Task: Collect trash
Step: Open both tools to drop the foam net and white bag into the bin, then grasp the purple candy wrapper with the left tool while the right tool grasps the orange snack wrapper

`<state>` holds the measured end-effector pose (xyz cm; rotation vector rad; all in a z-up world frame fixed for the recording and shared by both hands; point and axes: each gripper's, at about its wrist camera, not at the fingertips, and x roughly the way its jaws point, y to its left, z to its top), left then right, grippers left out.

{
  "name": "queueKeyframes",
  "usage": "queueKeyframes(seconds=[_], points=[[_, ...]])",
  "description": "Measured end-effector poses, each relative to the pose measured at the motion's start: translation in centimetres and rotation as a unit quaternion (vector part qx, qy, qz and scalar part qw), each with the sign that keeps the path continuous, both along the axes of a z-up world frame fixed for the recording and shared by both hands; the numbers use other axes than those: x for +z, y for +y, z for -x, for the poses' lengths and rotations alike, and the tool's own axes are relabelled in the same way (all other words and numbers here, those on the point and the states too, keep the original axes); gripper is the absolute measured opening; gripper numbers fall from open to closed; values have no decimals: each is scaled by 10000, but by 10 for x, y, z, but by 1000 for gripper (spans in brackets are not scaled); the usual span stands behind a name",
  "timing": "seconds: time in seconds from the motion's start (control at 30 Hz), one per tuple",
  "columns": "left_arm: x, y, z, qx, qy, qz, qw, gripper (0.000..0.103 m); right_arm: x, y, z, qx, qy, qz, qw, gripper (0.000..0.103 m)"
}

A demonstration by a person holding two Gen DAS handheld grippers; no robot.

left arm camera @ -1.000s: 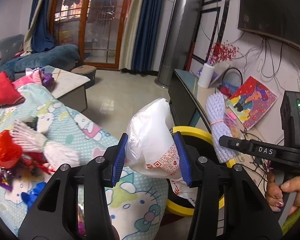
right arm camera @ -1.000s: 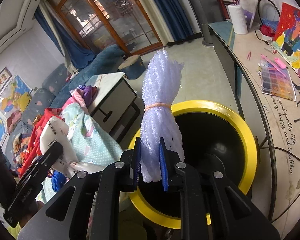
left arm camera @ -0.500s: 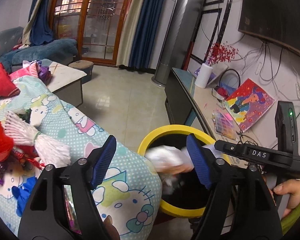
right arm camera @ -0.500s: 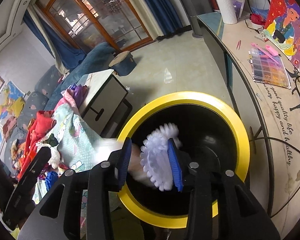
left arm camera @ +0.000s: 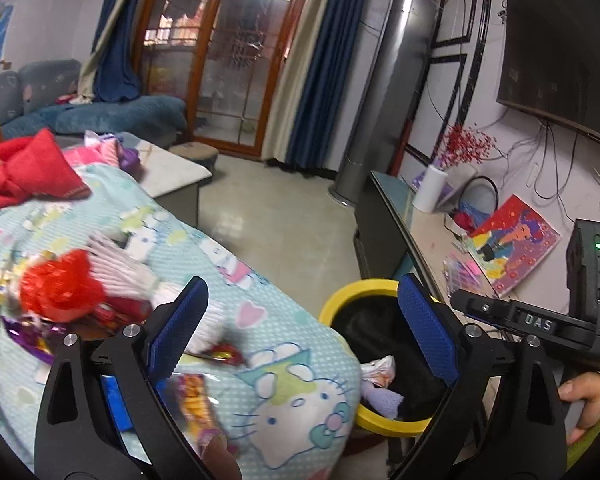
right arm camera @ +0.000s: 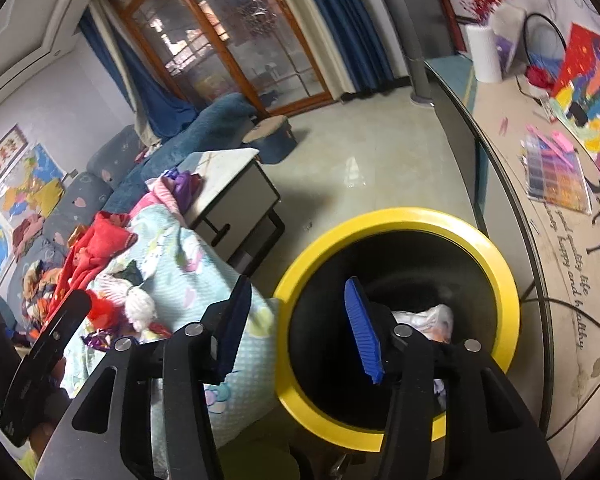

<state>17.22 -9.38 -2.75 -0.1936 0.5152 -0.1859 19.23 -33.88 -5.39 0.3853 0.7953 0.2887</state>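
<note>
**Both loads dropped in the bin; next pickup pending**

The release step is finishing. The left gripper (left arm camera: pixel 302 332) is standing at its widest with nothing between the pads; its jaws have just been opening. The right gripper (right arm camera: pixel 296 328) is standing roughly half open over the bin (right arm camera: pixel 496 264), also empty, and its jaws have likewise just been opening. The white bag (left arm camera: pixel 378 370) and the foam net (left arm camera: pixel 382 396) are lying inside the bin, against the wall nearest the blanket (left arm camera: pixel 284 344).

The task is judged part done. More litter is lying on the blanket beside the bin: a red net (left arm camera: pixel 60 288), a white foam sleeve (left arm camera: pixel 120 268), a wrapper (left arm camera: pixel 224 354) near the blanket's edge and a bright packet (left arm camera: pixel 196 396) under the left gripper's left finger. The next move is judged to call for swinging both grippers away from the bin toward that pile, keeping the jaws wide, and settling over one piece each before closing.

Limits of view:
- The bin's floor is dark; how much it is holding cannot be told.
- In the right view the gripper's right finger is covering most of the bag (right arm camera: pixel 432 320), and the foam net is not showing.
- The blanket litter is blurred, and the small pieces cannot be identified.
- The packet is partly cut off by the left gripper's frame.
- Only part of a hand (left arm camera: pixel 588 404) is showing, on the right gripper's handle.
</note>
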Motion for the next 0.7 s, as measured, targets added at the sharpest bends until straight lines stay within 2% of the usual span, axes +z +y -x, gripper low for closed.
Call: queueKeyframes(seconds=[0.37, 0.7], points=[[10, 35, 20, 481, -280, -29, 9984, 92, 18, 47, 17, 519, -286, 133, 9982, 53], [7, 71, 29, 906, -237, 104, 9956, 92, 26, 84, 34, 818, -641, 390, 9938, 56]])
